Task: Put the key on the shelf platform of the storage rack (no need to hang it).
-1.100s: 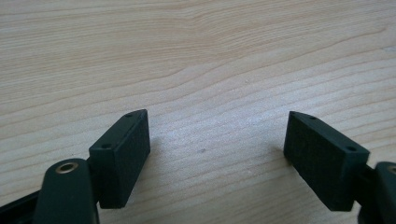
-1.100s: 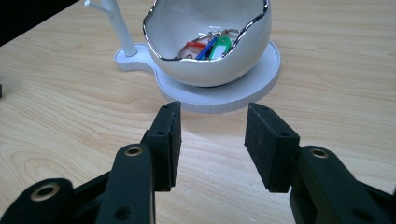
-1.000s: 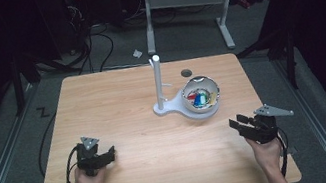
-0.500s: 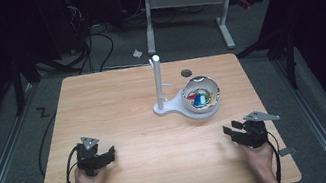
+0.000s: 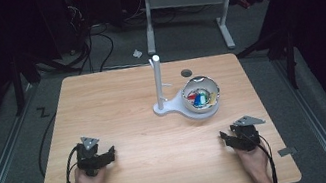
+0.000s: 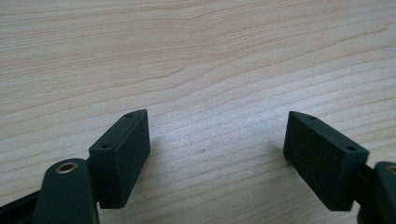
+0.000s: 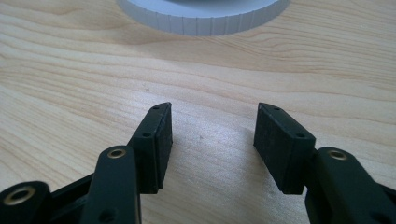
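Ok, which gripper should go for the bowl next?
The right gripper, probably. It sits nearer the bowl, and its jaws, which have just been opening, stand apart with nothing between them. The left gripper, also open, rests farther away across the table.

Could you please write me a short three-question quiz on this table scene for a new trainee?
1. True or false: the right gripper holds something between its fingers.
2. What stands beside the white post on its stand: A a bowl, B a mug, C a box?
3. Which gripper lies nearer the bowl in the high view?

Key: 1. False; its jaws, which have just been opening, stand apart over the bare table. 2. A. 3. The right gripper; the left gripper is farther.
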The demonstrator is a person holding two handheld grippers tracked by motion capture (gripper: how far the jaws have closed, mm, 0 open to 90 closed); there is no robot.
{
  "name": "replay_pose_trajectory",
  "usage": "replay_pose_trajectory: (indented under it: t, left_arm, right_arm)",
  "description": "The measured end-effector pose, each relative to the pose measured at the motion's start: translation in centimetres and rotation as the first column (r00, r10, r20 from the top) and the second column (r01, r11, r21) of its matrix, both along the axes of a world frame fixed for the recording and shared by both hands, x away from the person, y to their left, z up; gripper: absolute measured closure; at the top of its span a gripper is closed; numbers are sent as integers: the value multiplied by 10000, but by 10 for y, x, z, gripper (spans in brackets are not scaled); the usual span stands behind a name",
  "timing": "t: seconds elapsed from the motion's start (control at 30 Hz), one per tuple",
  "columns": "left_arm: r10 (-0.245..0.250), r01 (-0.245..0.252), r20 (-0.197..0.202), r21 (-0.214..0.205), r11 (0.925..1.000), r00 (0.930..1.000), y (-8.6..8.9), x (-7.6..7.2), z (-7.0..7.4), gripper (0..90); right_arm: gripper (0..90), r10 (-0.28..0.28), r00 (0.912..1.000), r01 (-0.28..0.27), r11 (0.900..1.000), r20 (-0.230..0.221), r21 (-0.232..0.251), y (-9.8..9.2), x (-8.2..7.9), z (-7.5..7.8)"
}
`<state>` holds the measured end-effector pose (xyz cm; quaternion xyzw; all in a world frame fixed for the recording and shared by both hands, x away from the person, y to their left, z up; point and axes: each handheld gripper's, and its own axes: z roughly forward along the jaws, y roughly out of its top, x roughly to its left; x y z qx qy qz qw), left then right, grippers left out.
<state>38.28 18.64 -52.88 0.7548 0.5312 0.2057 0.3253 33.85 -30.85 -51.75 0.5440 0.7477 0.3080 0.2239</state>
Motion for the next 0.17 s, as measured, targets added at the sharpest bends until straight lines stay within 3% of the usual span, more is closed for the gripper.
replay_pose_trajectory:
  t: [0.17]
  left_arm:
    - [3, -3, 0, -7, 10000, 10000, 0, 0, 0, 232]
  right_arm:
    - [450, 43, 10000, -43, 9999, -3, -103, 1, 0, 0]
